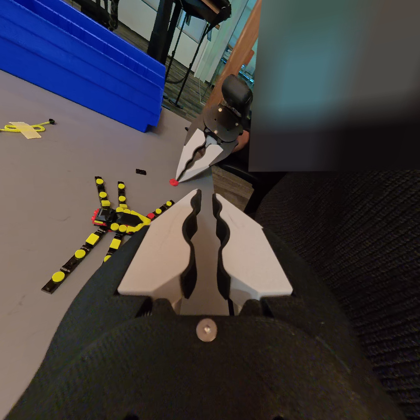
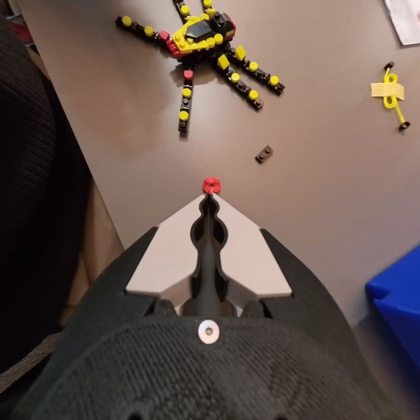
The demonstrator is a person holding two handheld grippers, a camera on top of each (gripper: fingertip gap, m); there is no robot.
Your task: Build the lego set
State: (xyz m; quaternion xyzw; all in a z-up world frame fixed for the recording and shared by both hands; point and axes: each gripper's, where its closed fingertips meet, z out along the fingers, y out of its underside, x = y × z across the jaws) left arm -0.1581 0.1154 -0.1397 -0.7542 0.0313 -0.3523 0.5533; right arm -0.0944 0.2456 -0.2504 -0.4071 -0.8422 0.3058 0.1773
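My right gripper point(image 2: 210, 195) has its fingers pressed together, tips touching the red round piece point(image 2: 211, 185) at twelve o'clock. My left gripper point(image 1: 206, 193) is spread, empty; the spider model point(image 1: 118, 219) lies at nine o'clock.

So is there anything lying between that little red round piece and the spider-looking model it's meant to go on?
Nothing visible blocks it. The right gripper has its tips at the red round piece, and bare table runs from there to the spider model. A small black piece lies off to one side.
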